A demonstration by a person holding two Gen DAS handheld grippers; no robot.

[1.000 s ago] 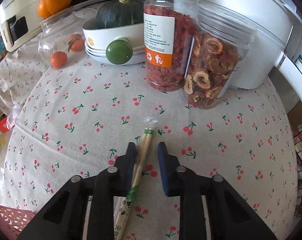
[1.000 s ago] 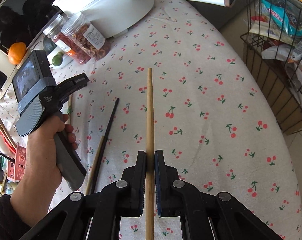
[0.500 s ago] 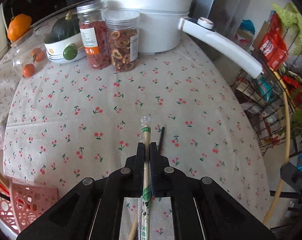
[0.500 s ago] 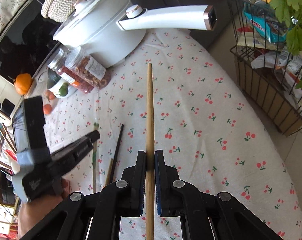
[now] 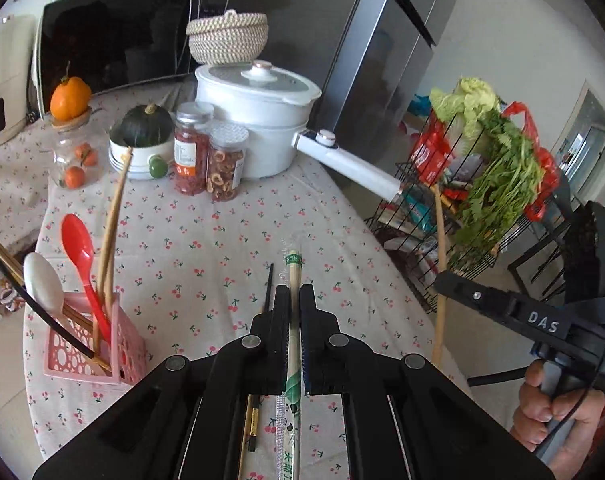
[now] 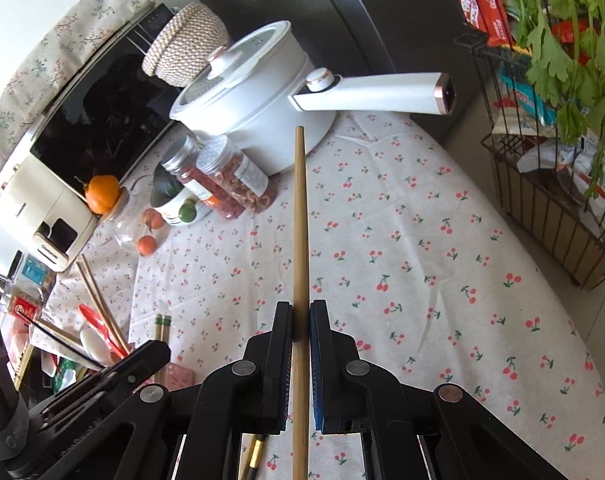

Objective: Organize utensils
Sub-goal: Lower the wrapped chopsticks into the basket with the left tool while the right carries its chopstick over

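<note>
My left gripper [image 5: 294, 296] is shut on a pair of chopsticks in a green-printed clear wrapper [image 5: 293, 268], held above the cherry-print tablecloth [image 5: 206, 248]. A pink utensil holder [image 5: 94, 356] stands at the left with a red spoon [image 5: 78, 248], a white spoon [image 5: 42, 280] and several chopsticks in it. My right gripper [image 6: 301, 316] is shut on a long wooden stick [image 6: 300, 220] that points toward the pot. A black chopstick [image 5: 268, 288] lies on the cloth below the left gripper. The right gripper [image 5: 502, 308] and a hand [image 5: 550, 404] show at the right.
A white pot with a long handle [image 5: 258, 136] stands at the back with two food jars [image 5: 210, 160], a bowl holding a squash [image 5: 142, 140] and a glass jar of oranges [image 5: 74, 156]. A wire rack of greens [image 5: 482, 184] stands off the table's right edge.
The left gripper closed on the wrapped chopsticks and lifted them off the cloth, pulling back and up. The right gripper rose a little with its stick.
</note>
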